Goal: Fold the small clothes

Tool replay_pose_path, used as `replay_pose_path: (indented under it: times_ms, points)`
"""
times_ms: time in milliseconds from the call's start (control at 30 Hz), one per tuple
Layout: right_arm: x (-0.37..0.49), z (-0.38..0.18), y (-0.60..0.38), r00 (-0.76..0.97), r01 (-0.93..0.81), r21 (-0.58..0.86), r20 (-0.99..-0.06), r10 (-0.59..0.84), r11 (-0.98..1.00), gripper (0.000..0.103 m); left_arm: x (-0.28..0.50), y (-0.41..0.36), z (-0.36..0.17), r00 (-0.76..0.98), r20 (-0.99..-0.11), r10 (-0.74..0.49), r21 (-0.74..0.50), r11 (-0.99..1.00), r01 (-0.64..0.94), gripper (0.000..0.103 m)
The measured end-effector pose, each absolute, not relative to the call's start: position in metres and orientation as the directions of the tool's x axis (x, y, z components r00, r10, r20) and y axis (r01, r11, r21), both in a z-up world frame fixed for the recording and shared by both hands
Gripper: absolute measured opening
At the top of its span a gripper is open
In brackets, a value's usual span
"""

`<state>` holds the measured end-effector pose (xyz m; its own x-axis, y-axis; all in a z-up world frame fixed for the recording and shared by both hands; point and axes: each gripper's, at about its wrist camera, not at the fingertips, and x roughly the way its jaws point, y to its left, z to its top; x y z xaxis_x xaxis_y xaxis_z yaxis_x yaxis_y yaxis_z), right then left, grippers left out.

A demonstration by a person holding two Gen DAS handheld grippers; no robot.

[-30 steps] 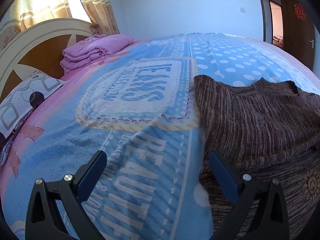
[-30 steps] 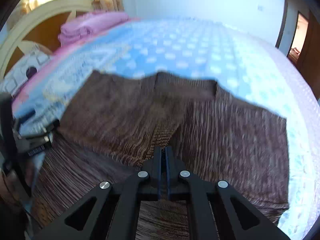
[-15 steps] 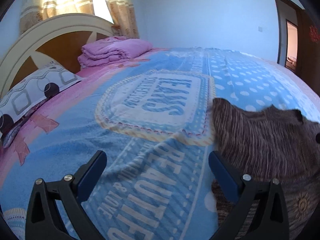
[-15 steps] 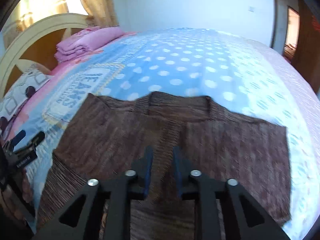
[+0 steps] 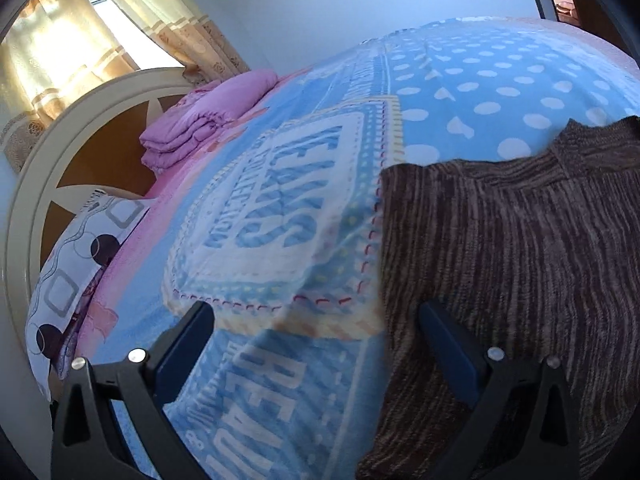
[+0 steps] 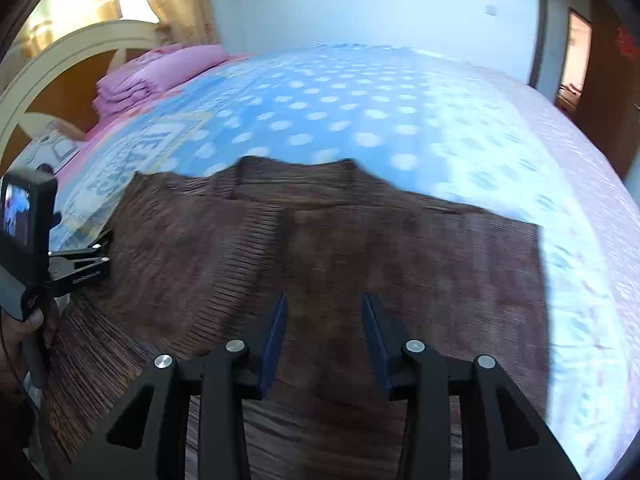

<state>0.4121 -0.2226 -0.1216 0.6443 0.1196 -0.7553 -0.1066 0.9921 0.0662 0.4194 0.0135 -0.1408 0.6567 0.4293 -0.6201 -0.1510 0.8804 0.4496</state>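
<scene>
Right wrist | brown sweater [image 6: 360, 248] blurred | hem cut off

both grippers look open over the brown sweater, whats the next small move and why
Probably lower the left gripper onto the left edge of the brown sweater and close on it. Both grippers stand open and hold nothing; the right gripper sits over the garment's middle, where the sleeves already lie folded in. The left one straddles that edge, one finger over the bedspread, so it seems best placed.

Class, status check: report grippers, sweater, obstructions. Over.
Left gripper open, right gripper open. Sweater on bed, ungripped. Nothing in the way.
</scene>
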Motion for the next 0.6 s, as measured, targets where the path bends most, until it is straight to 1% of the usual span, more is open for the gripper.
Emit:
replay_pose_path:
  times_ms: [100, 200, 267, 333, 400, 467, 600]
  points:
    - [0.397, -0.118, -0.263, 0.659, -0.001, 0.055, -0.751, 0.042, 0.998, 0.041, 0.414, 0.022, -0.141, 0.646, -0.623, 0.441, 0.434, 0.882, -0.184, 0.103]
    - [0.382, -0.123, -0.297, 0.662, 0.095, 0.006, -0.747, -0.059, 0.995, 0.043, 0.412, 0.026, -0.141, 0.628, -0.621, 0.468, 0.432, 0.874, -0.224, 0.103]
    - [0.375, -0.130, -0.318, 0.643, 0.111, 0.031, -0.764, -0.048, 0.993, 0.043, 0.410, 0.022, -0.139, 0.631, -0.610, 0.479, 0.447, 0.866, -0.225, 0.103]
    - [0.369, -0.139, -0.328, 0.631, 0.106, 0.052, -0.775, -0.027, 0.993, 0.043, 0.409, 0.021, -0.131, 0.642, -0.614, 0.458, 0.429, 0.877, -0.216, 0.103]
    - [0.364, -0.145, -0.331, 0.634, 0.102, 0.036, -0.772, -0.037, 0.994, 0.048, 0.405, 0.023, -0.126, 0.644, -0.615, 0.456, 0.411, 0.882, -0.232, 0.103]
    - [0.365, -0.149, -0.341, 0.634, 0.104, 0.077, -0.774, -0.007, 0.992, 0.050, 0.409, 0.025, -0.137, 0.611, -0.639, 0.467, 0.424, 0.877, -0.228, 0.103]
    - [0.361, -0.150, -0.359, 0.643, 0.140, 0.123, -0.766, 0.004, 0.982, 0.050, 0.412, 0.039, -0.141, 0.599, -0.682, 0.419, 0.355, 0.906, -0.230, 0.103]
